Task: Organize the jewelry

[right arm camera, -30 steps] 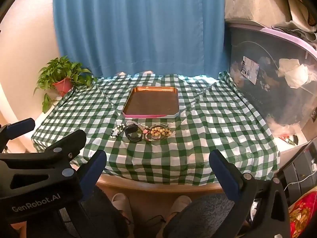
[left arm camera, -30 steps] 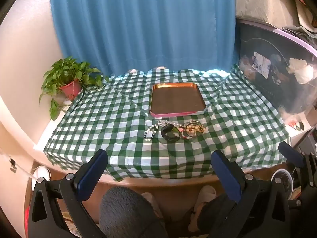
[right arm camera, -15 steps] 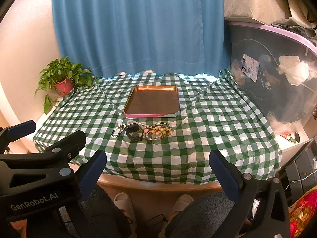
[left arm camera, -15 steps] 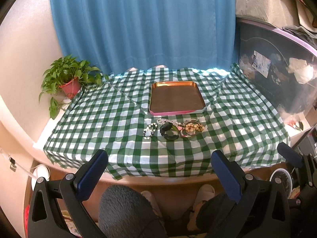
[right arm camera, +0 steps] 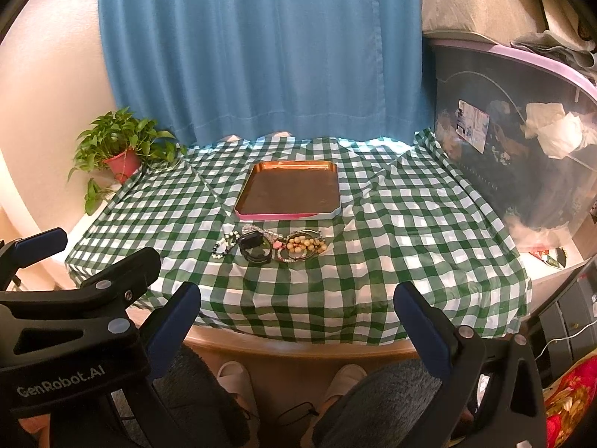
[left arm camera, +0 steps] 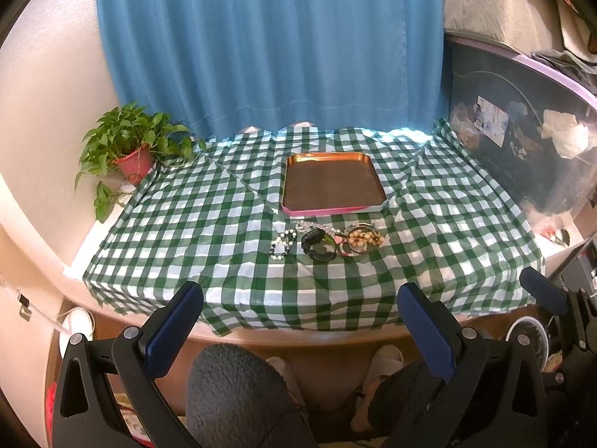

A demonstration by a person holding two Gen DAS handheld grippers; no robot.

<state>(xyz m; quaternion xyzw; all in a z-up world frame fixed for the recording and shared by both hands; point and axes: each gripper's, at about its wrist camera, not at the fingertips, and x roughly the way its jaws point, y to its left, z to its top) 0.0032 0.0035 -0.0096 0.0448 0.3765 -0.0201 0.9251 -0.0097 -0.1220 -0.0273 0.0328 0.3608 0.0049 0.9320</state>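
Note:
A copper tray with a pink rim (left arm camera: 332,207) (right arm camera: 289,216) lies empty on the green checked tablecloth (left arm camera: 209,239) (right arm camera: 403,239). Just in front of it lies a row of jewelry: a black-and-white bead bracelet (left arm camera: 282,245) (right arm camera: 225,245), a black watch (left arm camera: 318,245) (right arm camera: 255,248), and tan bead bracelets with bangles (left arm camera: 361,240) (right arm camera: 302,248). My left gripper (left arm camera: 300,310) is open and empty, held off the table's near edge. My right gripper (right arm camera: 296,306) is open and empty beside it; the left gripper's body (right arm camera: 71,298) shows in its view.
A potted plant (left arm camera: 130,149) (right arm camera: 119,149) stands at the table's far left corner. A blue curtain (left arm camera: 268,44) hangs behind. A large clear storage bin (left arm camera: 522,142) (right arm camera: 522,142) borders the right side. The person's knees and slippers show below the table edge.
Both cameras have risen and tilted slightly, so the table sits a little lower and farther in view. The jewelry and tray have not moved. Both grippers stay open.

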